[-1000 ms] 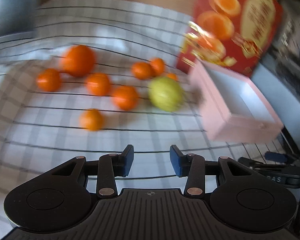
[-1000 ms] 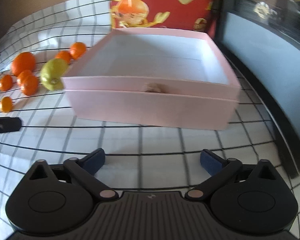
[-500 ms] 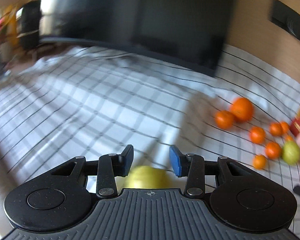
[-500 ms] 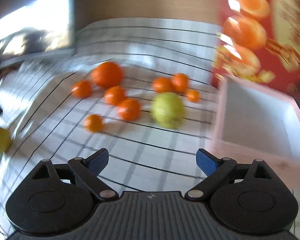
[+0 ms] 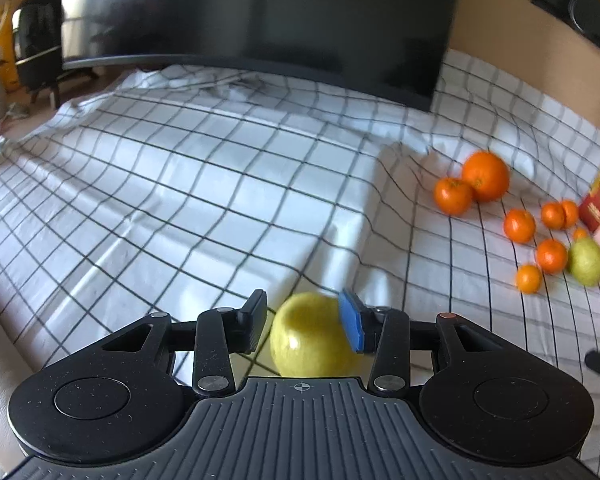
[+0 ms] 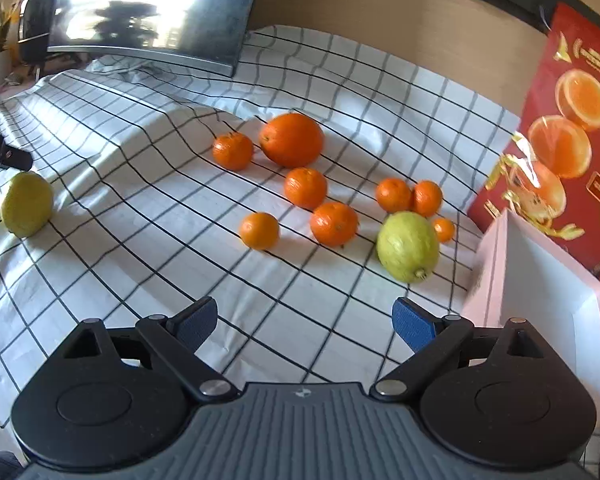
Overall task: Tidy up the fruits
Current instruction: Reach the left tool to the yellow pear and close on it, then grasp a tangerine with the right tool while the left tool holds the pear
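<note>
A yellow-green fruit lies on the checked cloth right under my left gripper. It shows between the narrow-set blue pads, and no grip on it is visible. In the right wrist view the same fruit rests on the cloth at far left. A black part of the left gripper is just behind it. My right gripper stands wide open and empty above bare cloth. Ahead of it lie a big orange, several small mandarins and a green fruit.
A pink open box with a white inside stands at the right, beside the green fruit. A red fruit carton leans behind it. A dark monitor stands at the back of the cloth, which bulges in a fold near the oranges.
The left view swung away from the oranges and pink box to the cloth's left side, where the yellow-green fruit now sits between its fingers. The right view swung from the pink box to the fruit cluster.
</note>
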Demonstrator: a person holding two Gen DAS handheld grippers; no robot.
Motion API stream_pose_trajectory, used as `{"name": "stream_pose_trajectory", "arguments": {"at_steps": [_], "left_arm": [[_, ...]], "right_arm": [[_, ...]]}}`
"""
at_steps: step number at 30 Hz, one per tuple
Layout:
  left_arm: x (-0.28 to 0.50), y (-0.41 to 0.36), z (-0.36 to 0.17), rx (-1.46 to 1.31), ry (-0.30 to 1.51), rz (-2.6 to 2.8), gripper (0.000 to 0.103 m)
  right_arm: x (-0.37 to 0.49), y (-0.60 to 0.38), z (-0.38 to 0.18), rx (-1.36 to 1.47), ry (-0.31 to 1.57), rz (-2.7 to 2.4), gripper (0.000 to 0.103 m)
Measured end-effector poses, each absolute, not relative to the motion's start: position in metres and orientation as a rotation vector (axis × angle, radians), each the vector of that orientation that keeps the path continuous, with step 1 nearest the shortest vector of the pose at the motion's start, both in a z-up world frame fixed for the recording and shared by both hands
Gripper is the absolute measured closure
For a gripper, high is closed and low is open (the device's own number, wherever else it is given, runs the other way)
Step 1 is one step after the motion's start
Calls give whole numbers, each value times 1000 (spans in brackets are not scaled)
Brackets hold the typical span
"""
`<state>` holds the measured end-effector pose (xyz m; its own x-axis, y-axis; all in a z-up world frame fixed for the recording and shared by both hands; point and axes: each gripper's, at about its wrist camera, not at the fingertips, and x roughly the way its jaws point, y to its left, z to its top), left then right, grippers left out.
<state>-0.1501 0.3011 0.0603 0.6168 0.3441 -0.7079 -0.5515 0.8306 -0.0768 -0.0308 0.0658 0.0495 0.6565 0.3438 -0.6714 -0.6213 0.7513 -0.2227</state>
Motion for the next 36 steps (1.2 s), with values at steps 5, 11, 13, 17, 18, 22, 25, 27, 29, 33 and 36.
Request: {"name": "stream_pose_trajectory", "arguments": {"at_steps": [5, 11, 13, 17, 18, 22, 25, 27, 29, 33, 36], "left_arm": [[-144, 296, 55, -250, 742, 448, 55], [-131, 287, 49, -141, 797, 369, 49], [-128, 292, 49, -176, 795, 375, 49], [-127, 298, 47, -200, 796, 365, 49], [-127, 299, 48, -205, 804, 360, 49], [-122, 305, 50, -228, 875, 347, 45], [-121, 307, 43, -174, 946, 351, 38], [-123, 310, 37, -180, 940, 366, 37], [-126, 315, 34, -227, 917, 383, 37], [-123, 313, 28, -235, 922, 364, 37], [-120, 310, 22, -220, 928, 360, 37]], "right_arm": [[-27, 52, 41, -422, 716, 535, 8], [-28, 45, 32, -397, 762, 523, 8], [-29, 44, 31, -388, 769, 520, 8], [-29, 41, 30, -394, 774, 502, 8], [-29, 41, 30, -391, 777, 498, 8], [-26, 38, 26, -393, 801, 478, 8], [-23, 39, 25, -402, 808, 467, 8], [-21, 40, 25, -399, 809, 463, 8], [-20, 41, 26, -394, 807, 462, 8], [-22, 45, 22, -401, 824, 463, 8], [-24, 49, 21, -406, 829, 469, 8]]}}
